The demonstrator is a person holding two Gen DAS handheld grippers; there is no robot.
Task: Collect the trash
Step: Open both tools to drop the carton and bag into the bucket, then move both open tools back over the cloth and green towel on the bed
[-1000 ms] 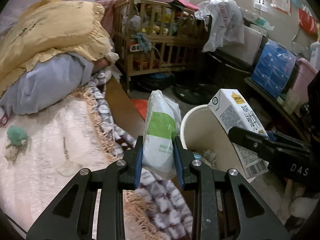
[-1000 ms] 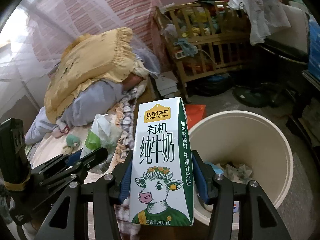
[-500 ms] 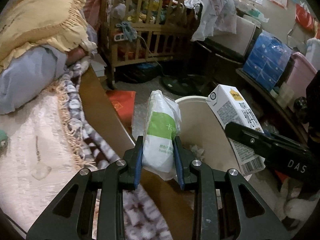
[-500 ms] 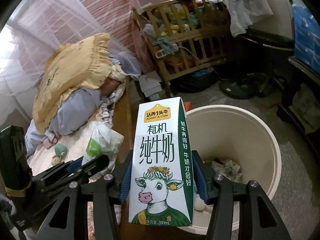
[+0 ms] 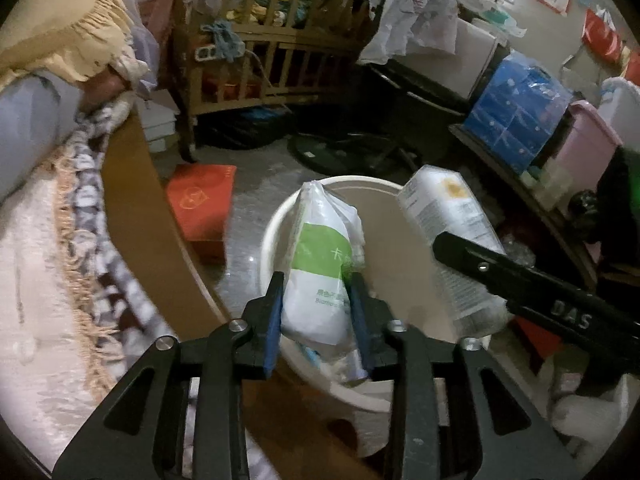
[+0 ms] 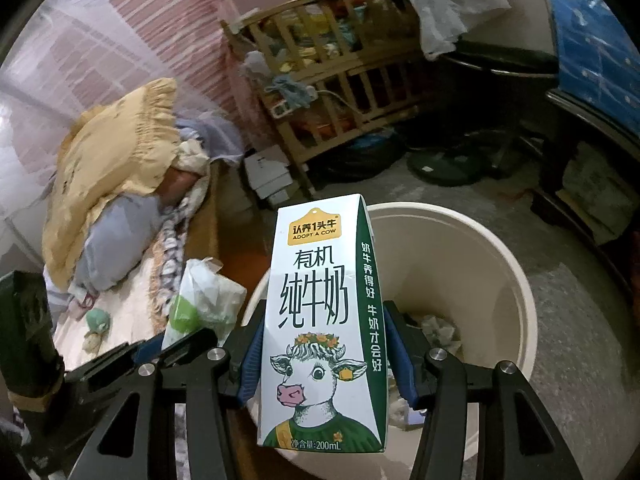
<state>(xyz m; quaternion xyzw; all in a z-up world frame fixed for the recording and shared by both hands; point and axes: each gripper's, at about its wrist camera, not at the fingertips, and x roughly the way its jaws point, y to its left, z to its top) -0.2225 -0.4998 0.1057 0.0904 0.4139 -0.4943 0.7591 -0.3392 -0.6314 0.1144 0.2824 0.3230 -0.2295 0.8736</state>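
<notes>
The milk carton point(image 6: 324, 320) stands upright between the blue pads of the right gripper point(image 6: 324, 360), whose fingers are closed firmly on its two sides, and it hangs in front of the mouth of the cream-coloured trash bucket point(image 6: 516, 280). The left gripper point(image 5: 316, 312) pinches a white and green plastic bag point(image 5: 324, 264), soft and crumpled, directly before the same bucket. Compared with one second ago, both grippers have moved away from the bed point(image 5: 36, 280) toward the bucket: then the bag was over the fringed blanket point(image 5: 84, 240), and now the bucket rim is just under it. I judge that both pieces of trash are nearly in position to be dropped, the bag perhaps first. The right view shows crumpled paper point(image 6: 436, 328) already lying in the bucket, which the bag mostly hides in the left view. The left view shows a red box point(image 5: 200, 208) on the floor beside the bed, hidden in the right view.
</notes>
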